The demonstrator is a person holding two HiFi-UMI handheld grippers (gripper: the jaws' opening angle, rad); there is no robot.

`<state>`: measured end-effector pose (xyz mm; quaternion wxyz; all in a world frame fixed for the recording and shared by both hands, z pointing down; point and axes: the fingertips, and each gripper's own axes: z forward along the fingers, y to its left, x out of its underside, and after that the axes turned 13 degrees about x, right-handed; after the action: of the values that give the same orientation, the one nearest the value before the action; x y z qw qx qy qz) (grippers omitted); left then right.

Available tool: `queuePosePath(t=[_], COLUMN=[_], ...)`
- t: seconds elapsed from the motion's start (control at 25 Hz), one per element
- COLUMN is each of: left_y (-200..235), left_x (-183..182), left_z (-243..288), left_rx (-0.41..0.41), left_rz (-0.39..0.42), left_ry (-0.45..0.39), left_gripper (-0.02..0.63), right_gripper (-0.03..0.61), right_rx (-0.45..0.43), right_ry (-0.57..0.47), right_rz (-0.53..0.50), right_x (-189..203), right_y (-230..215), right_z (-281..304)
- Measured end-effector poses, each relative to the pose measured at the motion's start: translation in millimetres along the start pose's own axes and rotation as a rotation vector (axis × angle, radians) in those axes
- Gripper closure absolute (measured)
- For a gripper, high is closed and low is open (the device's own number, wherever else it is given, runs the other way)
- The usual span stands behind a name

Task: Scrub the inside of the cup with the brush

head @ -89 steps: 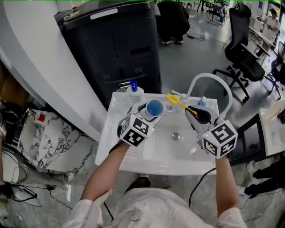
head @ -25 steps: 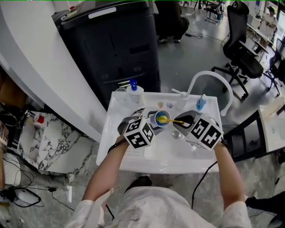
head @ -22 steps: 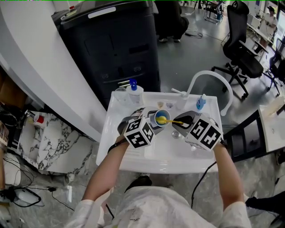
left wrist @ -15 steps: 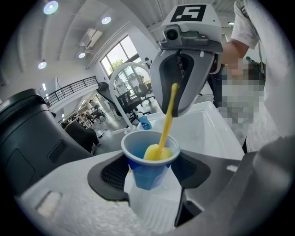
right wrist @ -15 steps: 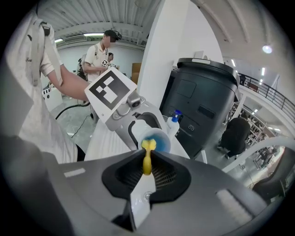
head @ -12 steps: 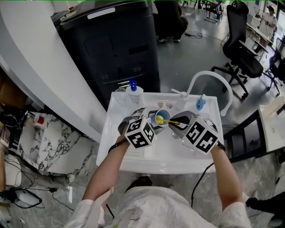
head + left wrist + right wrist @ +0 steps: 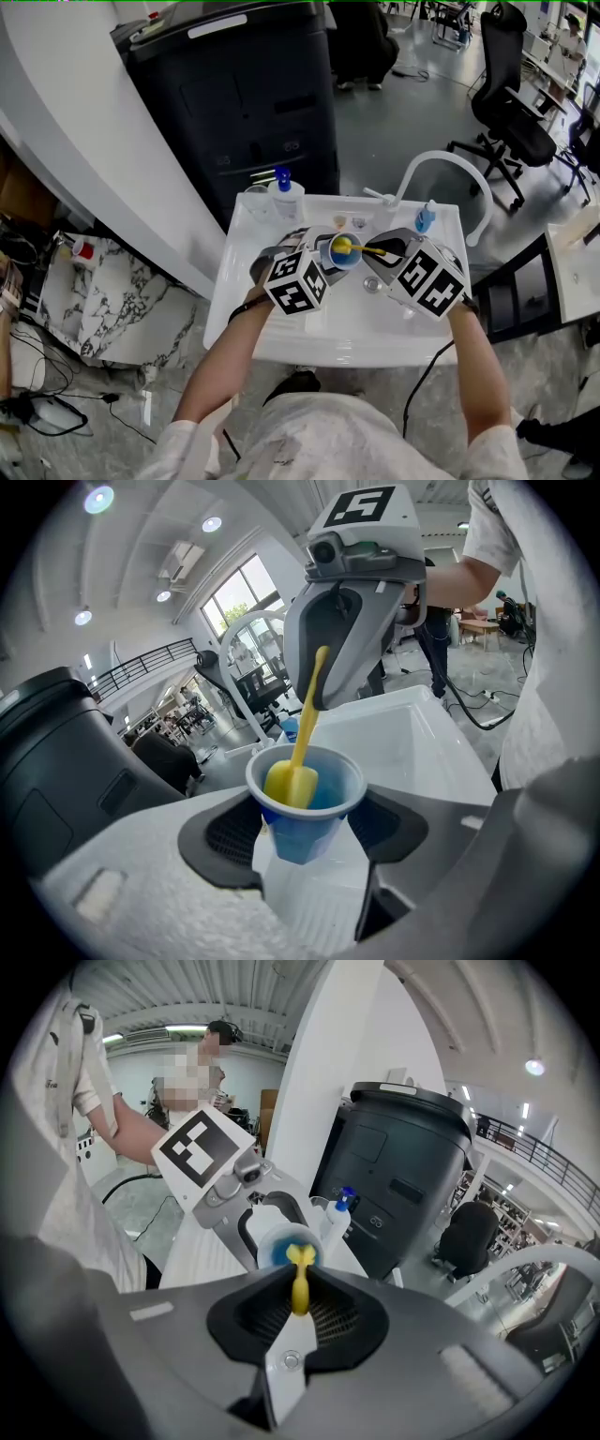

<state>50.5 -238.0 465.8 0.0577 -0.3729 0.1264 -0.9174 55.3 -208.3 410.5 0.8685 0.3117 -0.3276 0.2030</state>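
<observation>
Since the first frame the right claw (image 7: pixel 300 1314) has swung in from 3 o'clock. The brush (image 7: pixel 292 782), which was then held clear of the cup (image 7: pixel 337 263), now has its yellow head down inside it. Over the last second neither hand has shifted much.

The left claw (image 7: pixel 303 834) is clamped on the blue cup, its pads pressed against the wall below the rim. It holds the cup mouth-up above the rear part of the white sink (image 7: pixel 246 314). The right claw is closed tight on the end of the brush's thin yellow handle, which runs from the cup toward 3 o'clock in the head view.

Both forearms (image 7: pixel 230 361) rise from the bottom of that view, the left from 7 o'clock and the right from 5 o'clock. Both tools tip forward and down, with their marker cubes (image 7: pixel 300 281) facing up.

A pump bottle (image 7: pixel 285 197) stands on the sink's rim at 11 o'clock from the cup, and the curved tap (image 7: pixel 441 161) is at 2 o'clock.
</observation>
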Motion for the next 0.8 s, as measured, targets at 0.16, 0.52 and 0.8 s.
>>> queuePosePath(t=[0.16,0.52,0.8], left_y=[1.6,1.7,3.9], left_x=[-0.1,0.9,1.2], left_z=[-0.4,3.4,3.8], left_rx=[0.000,0.007,-0.003], left_rz=[0.000,-0.005,-0.008], left_ry=[-0.002,0.007,0.006], left_gripper=[0.321,0.321,0.321], right_gripper=[0.545,0.545,0.545], right_rx=[0.002,-0.031,-0.050], right_ry=[0.017,0.048,0.019], right_rz=[0.005,0.037,0.067], right_x=[5.0,19.6,16.2], right_y=[-3.9,7.2,13.2], right_z=[0.8,2.8,3.1])
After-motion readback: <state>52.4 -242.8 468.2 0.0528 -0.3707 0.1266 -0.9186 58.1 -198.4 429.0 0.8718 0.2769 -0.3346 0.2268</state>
